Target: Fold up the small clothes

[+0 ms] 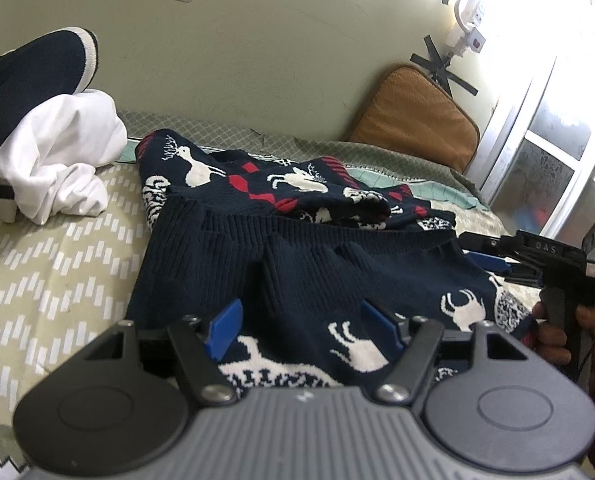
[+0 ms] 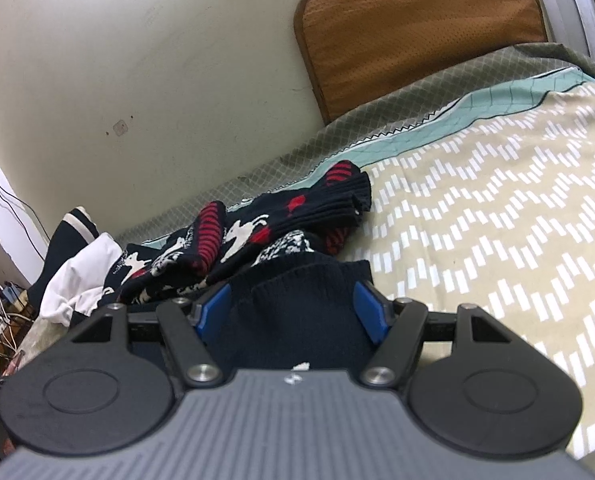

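Your navy reindeer sweater (image 1: 297,264) lies spread on the bed (image 1: 57,280), its ribbed hem toward you and the sleeves bunched at the far side near the wall, so the near edge is the natural place to start a fold. Your left claw (image 1: 301,324) hangs low over the patterned body with its blue pads wide apart and nothing between them. Your right claw (image 2: 293,312) is also spread wide, straddling a raised hump of the ribbed knit, which sits between the pads without being pinched; I judge you are lining up a grip on that edge. The white garment (image 1: 57,152) and a dark one with a white band (image 1: 37,68) sit heaped to the left, apparently waiting their turn. The only writing legible is "DAS" on the right claw's body in the left view.
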